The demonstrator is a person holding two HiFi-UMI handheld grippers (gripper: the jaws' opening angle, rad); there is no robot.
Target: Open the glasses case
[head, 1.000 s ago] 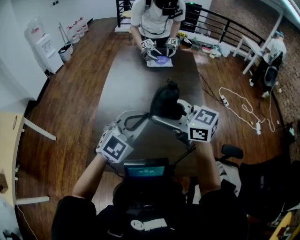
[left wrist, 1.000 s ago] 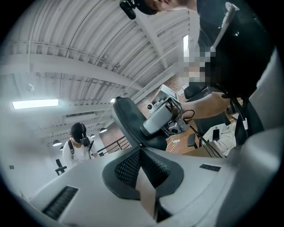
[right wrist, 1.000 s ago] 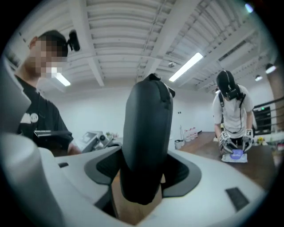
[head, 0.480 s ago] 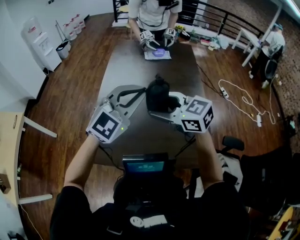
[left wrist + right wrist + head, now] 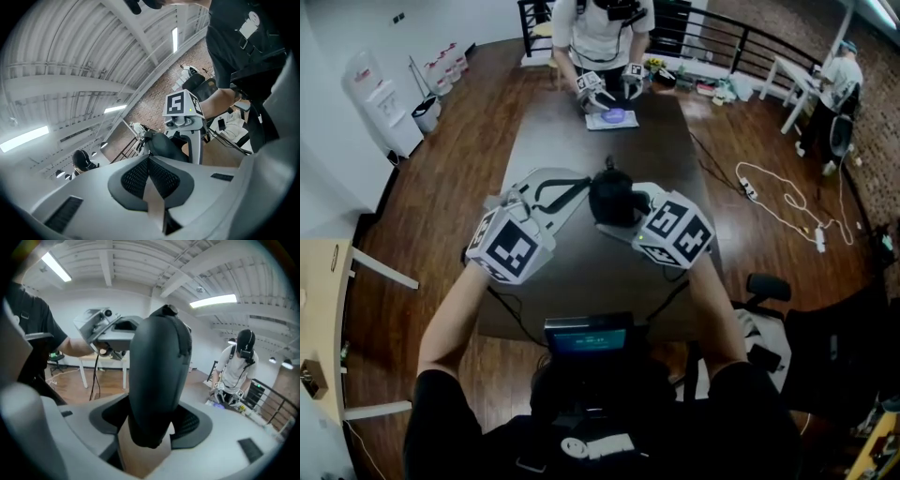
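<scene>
Glasses case (image 5: 157,380) pinched between fingers (image 5: 194,423) of right gripper (image 5: 150,430), left gripper (image 5: 149,158) fingers (image 5: 136,178) pressed together

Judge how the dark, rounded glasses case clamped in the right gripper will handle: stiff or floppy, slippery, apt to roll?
Probably stiff: the dark rounded glasses case shows no dent where the right gripper clamps it. Likely light, since one grip at its end holds it up. Its smooth curved shell may slip or roll.
</scene>
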